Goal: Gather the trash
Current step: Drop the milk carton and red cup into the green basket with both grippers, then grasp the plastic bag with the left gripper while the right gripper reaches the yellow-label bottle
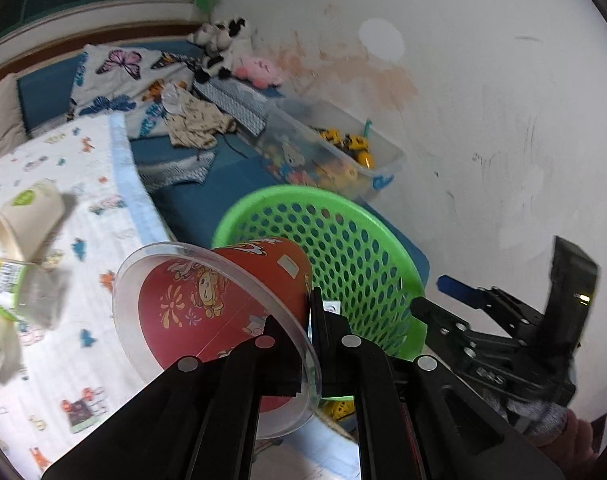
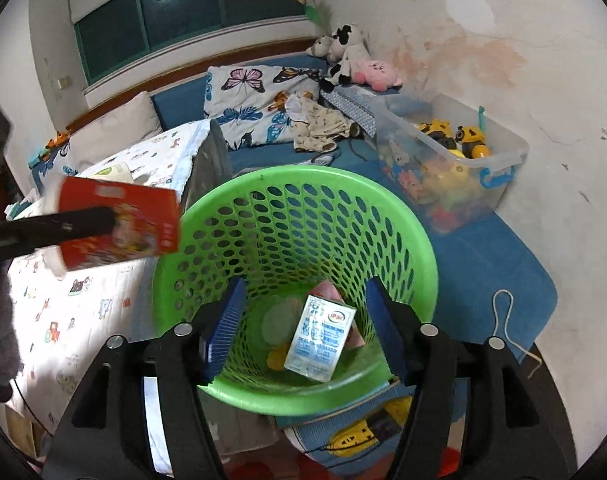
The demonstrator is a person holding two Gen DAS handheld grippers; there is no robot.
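Over the bed (image 1: pixel 207 200), the left tongs (image 1: pixel 309 300) are gripping a red cup (image 1: pixel 207 300) by its clear rim, holding it tilted just beside the green basket (image 1: pixel 383 240). Above the basket, the right tongs (image 2: pixel 305 320) are standing open with nothing between them, while a milk carton (image 2: pixel 319 340) is lying at the bottom; other cups (image 1: pixel 27 216) are lying on the printed blanket (image 1: pixel 95 320)

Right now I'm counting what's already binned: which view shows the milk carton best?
The right wrist view: it looks straight into the green basket, where the milk carton lies. The left wrist view shows only the basket's outside.
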